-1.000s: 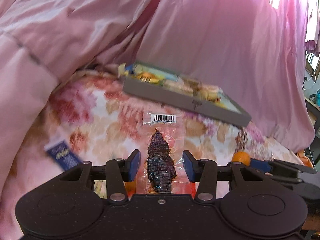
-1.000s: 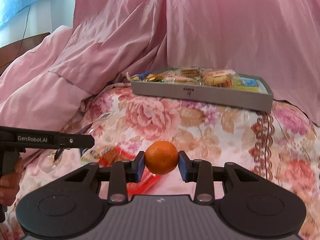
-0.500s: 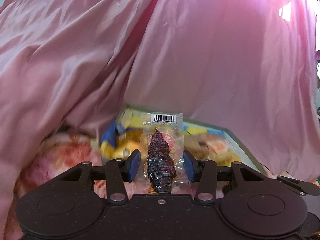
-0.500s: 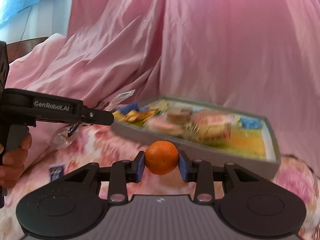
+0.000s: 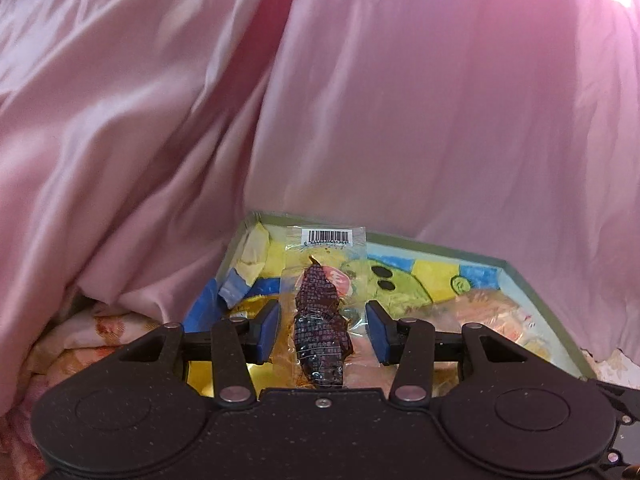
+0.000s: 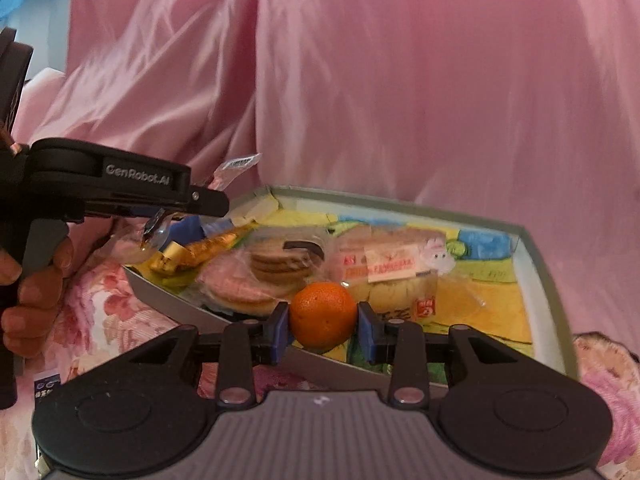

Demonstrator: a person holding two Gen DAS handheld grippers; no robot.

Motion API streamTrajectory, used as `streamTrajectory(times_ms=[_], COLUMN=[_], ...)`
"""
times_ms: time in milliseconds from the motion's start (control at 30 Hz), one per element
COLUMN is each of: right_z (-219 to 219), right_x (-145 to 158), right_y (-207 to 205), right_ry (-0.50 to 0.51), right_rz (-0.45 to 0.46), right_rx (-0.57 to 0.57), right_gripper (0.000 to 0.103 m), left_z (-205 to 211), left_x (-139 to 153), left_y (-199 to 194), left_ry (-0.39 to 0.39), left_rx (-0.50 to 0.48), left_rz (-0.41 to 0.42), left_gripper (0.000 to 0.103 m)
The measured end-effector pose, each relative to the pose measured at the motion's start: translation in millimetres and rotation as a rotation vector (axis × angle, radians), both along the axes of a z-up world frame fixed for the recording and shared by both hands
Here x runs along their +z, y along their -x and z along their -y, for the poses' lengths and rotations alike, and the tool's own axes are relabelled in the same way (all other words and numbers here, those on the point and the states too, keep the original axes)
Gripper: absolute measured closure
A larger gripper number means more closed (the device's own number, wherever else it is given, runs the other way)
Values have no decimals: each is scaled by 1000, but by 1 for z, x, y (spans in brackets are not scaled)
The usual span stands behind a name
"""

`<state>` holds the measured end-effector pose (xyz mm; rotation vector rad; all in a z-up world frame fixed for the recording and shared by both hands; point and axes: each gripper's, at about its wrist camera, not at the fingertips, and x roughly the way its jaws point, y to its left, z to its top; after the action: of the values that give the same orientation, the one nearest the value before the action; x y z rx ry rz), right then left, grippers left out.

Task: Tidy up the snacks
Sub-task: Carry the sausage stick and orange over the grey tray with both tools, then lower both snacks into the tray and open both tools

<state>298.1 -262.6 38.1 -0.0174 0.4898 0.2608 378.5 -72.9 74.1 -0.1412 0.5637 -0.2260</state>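
1. Two loads are held over one shallow grey tray with a yellow, blue and green picture on its floor (image 6: pixel 536 264), which lies ahead of and below both sets of jaws. Judged from this, the step in hand is setting both snacks down inside it. Bring each gripper low over the tray before letting go, so nothing rolls or slides over the rim.
2. The left gripper (image 5: pixel 322 326) carries a clear plastic packet with a dark brown dried snack and a barcode label (image 5: pixel 322 312) standing up between its jaws. The blue pads appear to sit a little apart from the dark strip, so the grip is probably on the clear film edges; I cannot tell for sure from this view. The bare painted floor just ahead of these jaws looks the best landing place.
3. The right gripper (image 6: pixel 323 328) is clamped on a small round orange mandarin (image 6: pixel 323 314), pads touching both sides. Beyond its jaws lie clear-wrapped round biscuits (image 6: pixel 280 264) and a wrapped pale cake with a white and red label (image 6: pixel 392 276). The open yellow patch ahead and to the right of the jaws suits the fruit; release only once it touches, since it may roll.
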Motion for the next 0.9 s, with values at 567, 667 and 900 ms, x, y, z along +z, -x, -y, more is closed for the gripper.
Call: streamTrajectory(times_ms=[567, 667, 900], right_z=[-10, -13, -10], right_x=[7, 14, 37], right_y=[9, 21, 63], right_ry=[10, 23, 14], right_rz=[73, 110, 230], right_rx=[7, 22, 54], right_gripper=[45, 36, 7], left_z=[-1, -6, -27], left_x=[12, 22, 41], left_y=[30, 47, 95], left_ry=[-48, -65, -78], left_rx=[33, 56, 100], left_rz=[40, 72, 128], left_gripper=[14, 4, 1])
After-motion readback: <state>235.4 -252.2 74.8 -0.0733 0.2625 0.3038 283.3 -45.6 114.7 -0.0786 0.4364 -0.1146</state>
